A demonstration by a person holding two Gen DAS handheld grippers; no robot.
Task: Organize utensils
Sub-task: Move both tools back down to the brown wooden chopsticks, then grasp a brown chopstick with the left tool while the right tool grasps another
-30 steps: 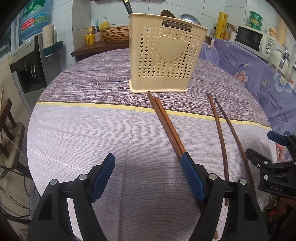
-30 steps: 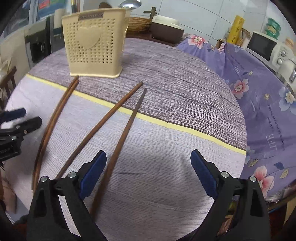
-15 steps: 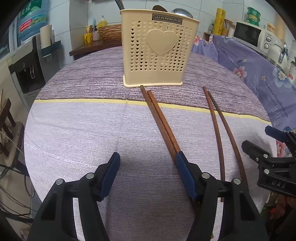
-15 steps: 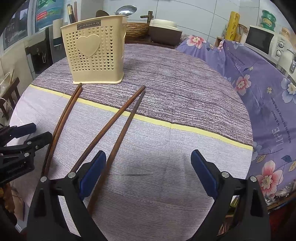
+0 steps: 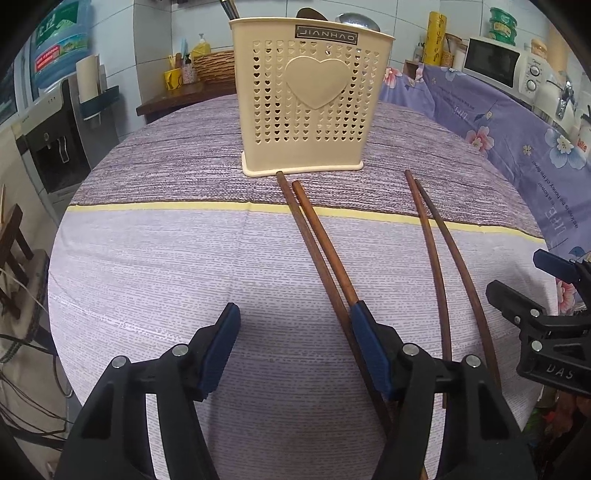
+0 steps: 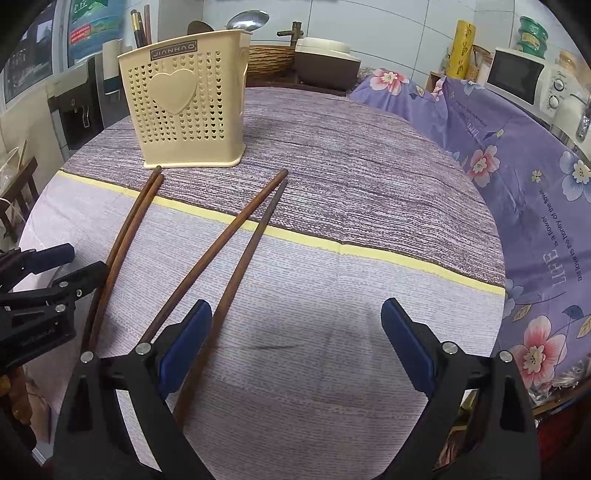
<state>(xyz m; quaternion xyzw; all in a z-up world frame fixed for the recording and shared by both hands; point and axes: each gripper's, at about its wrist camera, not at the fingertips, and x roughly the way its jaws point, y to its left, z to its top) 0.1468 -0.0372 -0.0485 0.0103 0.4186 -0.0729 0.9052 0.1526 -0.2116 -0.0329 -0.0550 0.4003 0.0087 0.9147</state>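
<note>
A cream perforated utensil holder [image 5: 312, 107] with a heart stands upright on the round table; it also shows in the right wrist view [image 6: 188, 107]. Two pairs of long brown chopsticks lie in front of it: a left pair [image 5: 314, 240] and a right pair [image 5: 439, 258]. In the right wrist view they are the left pair [image 6: 125, 240] and the right pair [image 6: 236, 243]. My left gripper [image 5: 295, 350] is open, its right finger beside the left pair. My right gripper [image 6: 295, 347] is open, its left finger beside the right pair. Both hold nothing.
The table carries a purple striped cloth with a yellow line [image 5: 166, 208]. A purple floral cover [image 6: 517, 155] lies to the right. A water dispenser [image 5: 55, 129] stands left, a microwave [image 5: 498, 62] at the back right. The holder contains a spoon [image 6: 247, 18] and other utensils.
Both grippers have risen and tilted slightly; the holder sits lower and nearer the middle of each view. The chopsticks have not moved. Both grippers stay open.
</note>
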